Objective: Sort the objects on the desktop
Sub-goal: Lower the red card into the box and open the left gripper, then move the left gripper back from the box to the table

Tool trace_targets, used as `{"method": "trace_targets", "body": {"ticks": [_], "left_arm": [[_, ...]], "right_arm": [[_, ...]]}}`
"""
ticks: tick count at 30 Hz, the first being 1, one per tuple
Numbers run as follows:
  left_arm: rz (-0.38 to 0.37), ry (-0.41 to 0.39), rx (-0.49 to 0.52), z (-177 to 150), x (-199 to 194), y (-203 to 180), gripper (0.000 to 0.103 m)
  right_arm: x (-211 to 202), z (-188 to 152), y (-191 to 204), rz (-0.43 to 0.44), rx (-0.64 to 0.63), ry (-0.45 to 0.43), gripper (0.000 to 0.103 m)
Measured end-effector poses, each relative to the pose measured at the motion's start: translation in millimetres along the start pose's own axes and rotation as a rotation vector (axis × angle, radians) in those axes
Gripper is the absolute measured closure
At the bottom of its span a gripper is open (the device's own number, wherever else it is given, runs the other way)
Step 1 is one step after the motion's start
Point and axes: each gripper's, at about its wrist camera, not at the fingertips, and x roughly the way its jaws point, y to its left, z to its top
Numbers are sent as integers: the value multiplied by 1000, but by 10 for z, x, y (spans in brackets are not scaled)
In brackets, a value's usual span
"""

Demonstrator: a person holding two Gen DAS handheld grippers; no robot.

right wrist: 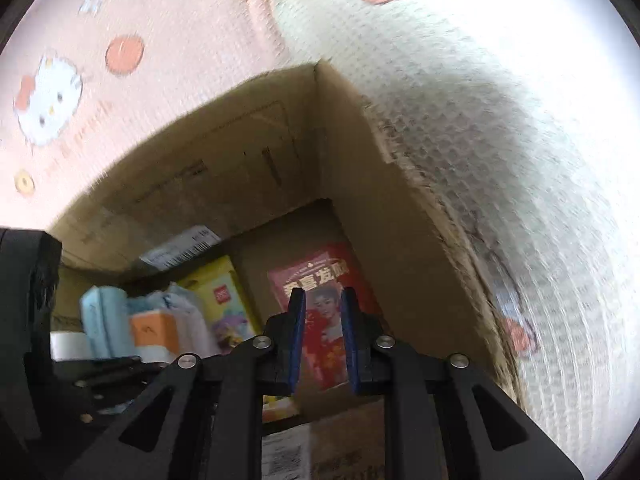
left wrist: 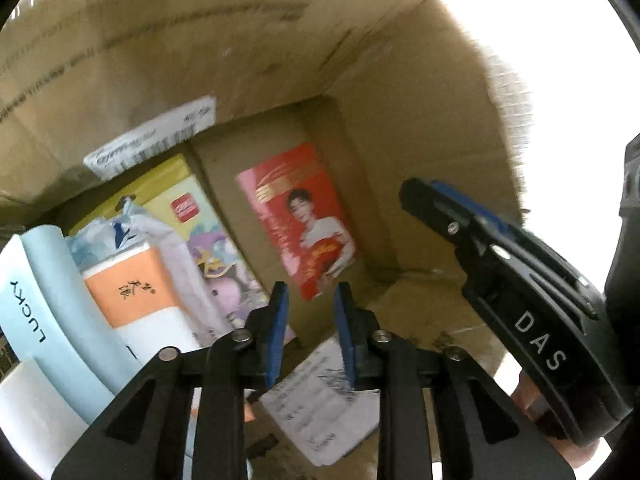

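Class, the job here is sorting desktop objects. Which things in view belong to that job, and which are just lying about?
Belong to the job:
cardboard box
red card
yellow-green pack
orange-and-white pack
light blue LUCKY item
left claw, open and empty
right claw, open and empty

Just lying about:
cartoon-cat mat
shipping label on the box wall

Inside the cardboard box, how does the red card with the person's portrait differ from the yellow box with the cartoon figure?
The red card lies alone and fully exposed on the bare floor of the cardboard box; the yellow box is partly covered by a tissue pack and other items. The red card carries a portrait photo; the yellow box carries cartoon art and a small red logo. The red card sits nearer the right wall, the yellow box further left. Both lie flat, face up.
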Motion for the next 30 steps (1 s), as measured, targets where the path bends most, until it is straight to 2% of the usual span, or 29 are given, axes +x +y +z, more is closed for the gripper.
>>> {"method": "trace_targets", "body": {"ticks": [1,4,7,11,12,14,15,16,17,21,27,30], "left_arm": [[-3,-11,16,20,-37,-45,67],[-8,-60,56,-17,-165,-149,57],[-13,-78,72,-46,-265,-176,55],[-43,-103,60,-93,-403,-157,55],[-52,-111,60,-110,-455,-147,55],[-65,-134,66,-162,-537,-141,54],[-73,-151,77,-193,-605,-132,54],[-75,-170,88,-230,-678,-116,54],[-73,-195,97,-265,-752,-99,53],[-73,-273,130,-391,-1056,0,44],[-105,-330,116,-585,-1269,291,44],[-101,-356,147,-725,-1432,551,43]], "right_arm": [[-61,-12,-21,-5,22,-6,89],[-223,-54,-32,-5,66,-18,89],[-370,-65,-100,29,119,-18,88],[-573,-72,-70,-24,105,-45,85],[-627,-73,-47,-39,97,-52,80],[-737,-76,1,-50,92,-69,63],[-788,-73,34,-52,89,-79,48],[-844,-62,73,-57,81,-98,38],[-888,-55,123,-67,68,-117,36],[-1077,-40,414,-95,-9,-163,34],[-1108,-72,937,-72,-105,-183,32],[-1074,-101,1223,-72,-166,-174,31]]}}
